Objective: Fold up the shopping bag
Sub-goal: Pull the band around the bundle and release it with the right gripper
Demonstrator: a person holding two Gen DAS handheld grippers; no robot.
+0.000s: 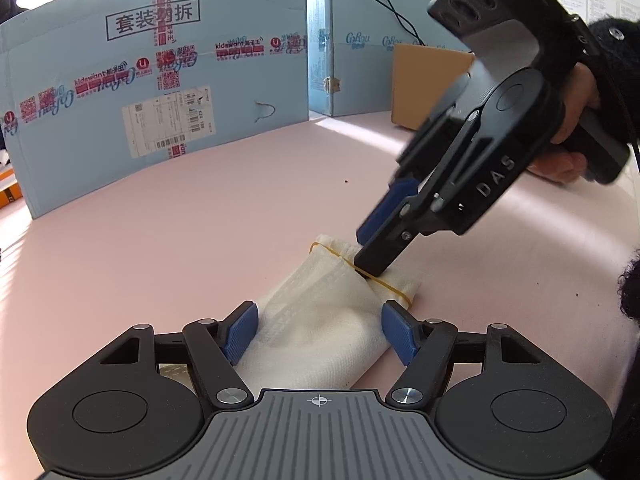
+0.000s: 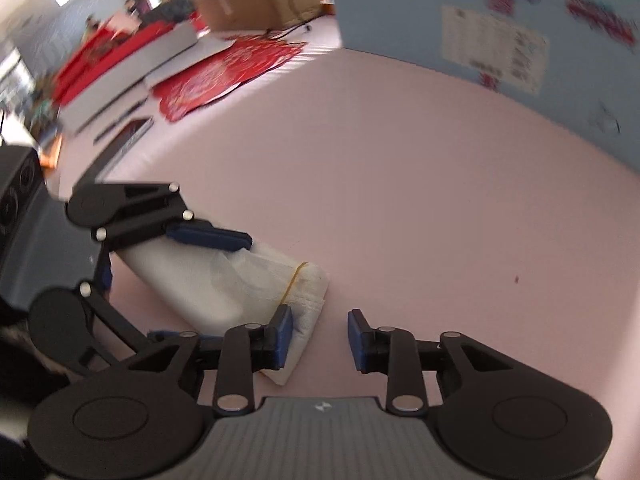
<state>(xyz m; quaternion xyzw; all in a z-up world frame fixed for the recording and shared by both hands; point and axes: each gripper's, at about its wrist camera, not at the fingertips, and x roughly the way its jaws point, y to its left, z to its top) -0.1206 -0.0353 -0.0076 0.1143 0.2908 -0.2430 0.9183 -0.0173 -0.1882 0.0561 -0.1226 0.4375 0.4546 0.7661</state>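
On the pink tabletop (image 1: 200, 240) lies the folded white shopping bag (image 1: 320, 320), bound by a yellow rubber band (image 1: 384, 280). Left gripper (image 1: 318, 334) clamps the bundle's near end, evidently to steady it. Right gripper (image 2: 320, 336) stands parted, nothing between its pads, tips at the band

bag (image 1: 320, 320): white nonwoven cloth | table (image 1: 200, 220): matt pink | box (image 1: 120, 120): cardboard

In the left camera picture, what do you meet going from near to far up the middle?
left gripper → folded white bag → yellow rubber band → pink table → big blue box
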